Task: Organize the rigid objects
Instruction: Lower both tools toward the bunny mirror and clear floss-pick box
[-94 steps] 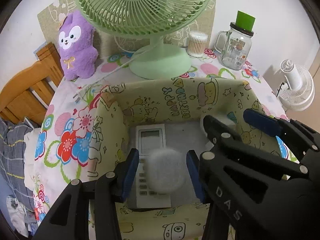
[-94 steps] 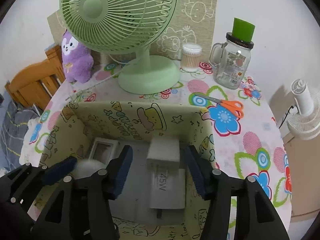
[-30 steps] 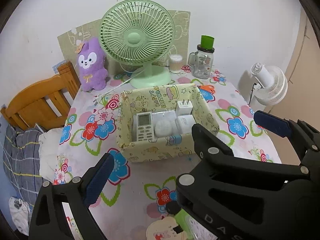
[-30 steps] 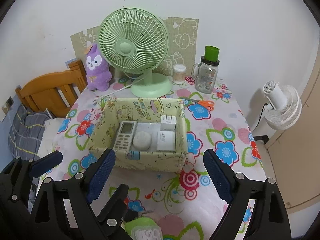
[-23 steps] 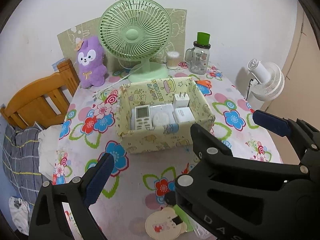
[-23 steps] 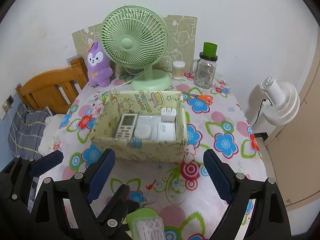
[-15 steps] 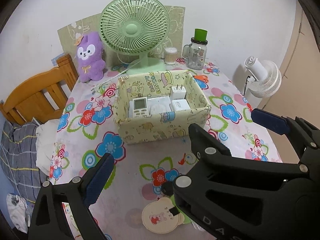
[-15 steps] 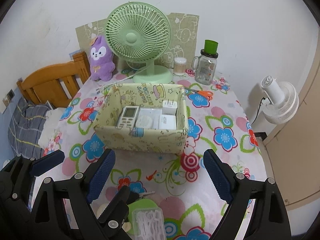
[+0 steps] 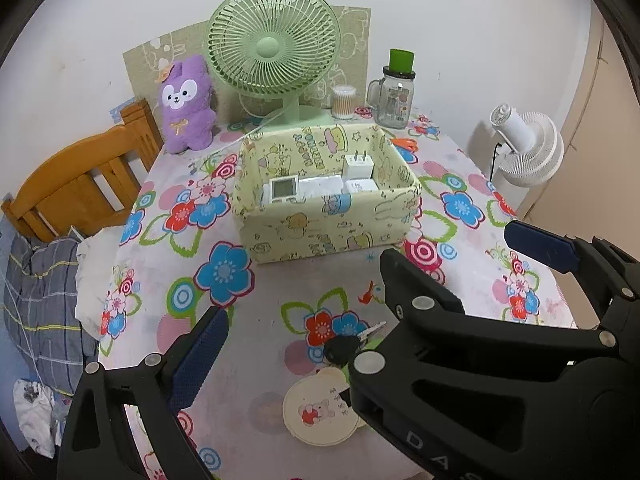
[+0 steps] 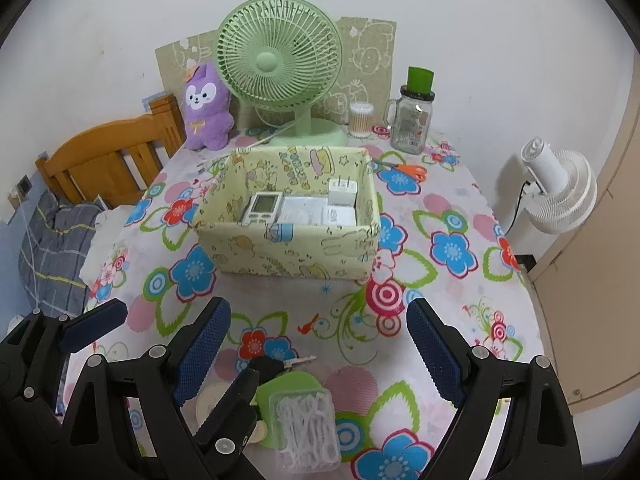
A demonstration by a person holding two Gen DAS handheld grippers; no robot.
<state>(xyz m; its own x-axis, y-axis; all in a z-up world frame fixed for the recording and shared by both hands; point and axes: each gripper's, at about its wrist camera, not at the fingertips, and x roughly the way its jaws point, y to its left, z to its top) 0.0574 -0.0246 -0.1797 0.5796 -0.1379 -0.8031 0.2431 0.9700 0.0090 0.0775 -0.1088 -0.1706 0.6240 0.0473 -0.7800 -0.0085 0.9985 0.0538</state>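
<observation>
The yellow cartoon-print box (image 9: 328,232) (image 10: 288,252) stands mid-table. Inside lie a white remote (image 9: 283,189) (image 10: 260,204), a flat white piece (image 10: 298,210) and two white chargers (image 9: 359,166) (image 10: 342,192). Nearer to me on the cloth are a black key (image 9: 342,350) (image 10: 266,366), a round cream disc with a bear (image 9: 320,414) and a green case of floss picks (image 10: 300,420). My left gripper (image 9: 320,356) is open and empty above the key and disc. My right gripper (image 10: 318,346) is open and empty above the cloth, just beyond the floss case; it hides the left one's right finger.
Behind the box stand a green fan (image 9: 276,52), a purple plush (image 9: 186,104), a cotton-swab tub (image 9: 344,96) and a glass jar with a green lid (image 10: 412,116). Orange scissors (image 10: 412,170) lie right of the box. A wooden chair (image 9: 84,184) is left, a white fan (image 10: 560,196) right.
Both grippers have drawn back from the box toward the table's near edge, so the box looks smaller. The key, the round disc and the floss case have come further into view below them.
</observation>
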